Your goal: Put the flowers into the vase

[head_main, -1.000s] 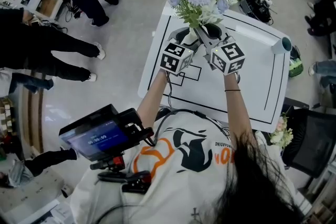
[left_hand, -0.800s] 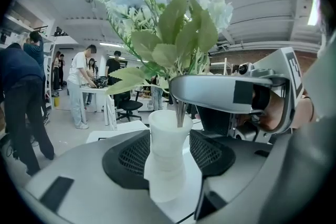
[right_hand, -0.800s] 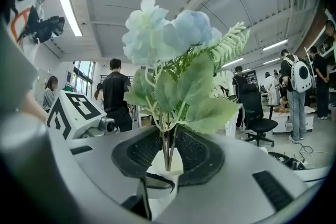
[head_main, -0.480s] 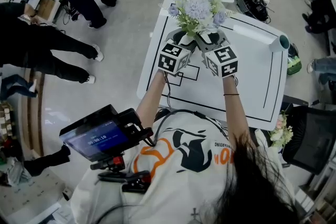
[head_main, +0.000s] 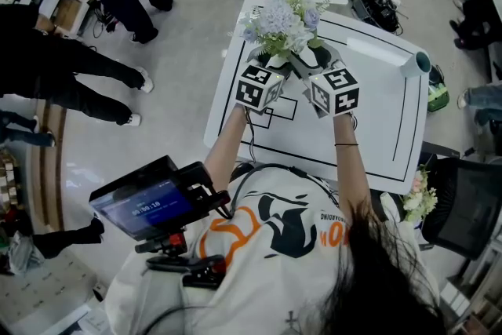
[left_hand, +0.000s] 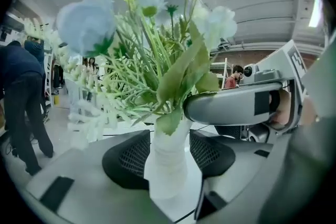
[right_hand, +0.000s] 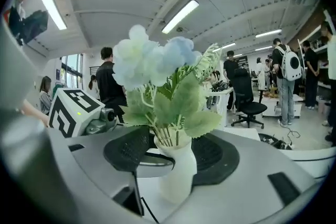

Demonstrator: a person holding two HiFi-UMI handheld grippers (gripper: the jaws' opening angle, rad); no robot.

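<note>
A bouquet of pale blue and white flowers (head_main: 281,13) stands with its stems in a small white vase (left_hand: 168,162) on the white table (head_main: 369,118). My left gripper (left_hand: 168,157) is shut on the vase, a mesh pad on each side of its body. My right gripper (right_hand: 173,157) faces it from the other side; its jaws are opening, and the vase (right_hand: 177,170) stands between its pads without being pressed. The flowers (right_hand: 157,73) rise above both grippers. In the head view the left gripper (head_main: 274,63) and the right gripper (head_main: 318,60) meet under the blooms.
A rolled white sheet (head_main: 392,57) lies at the table's far right. A second bouquet (head_main: 420,198) lies by a dark chair (head_main: 471,208) on the right. Several people stand to the left on the floor (head_main: 180,27). An office chair (right_hand: 252,105) is behind.
The bouquet has sunk a little and shifted left, settling into the vase. The right gripper's jaws have spread apart off the stems. The left gripper has kept still.
</note>
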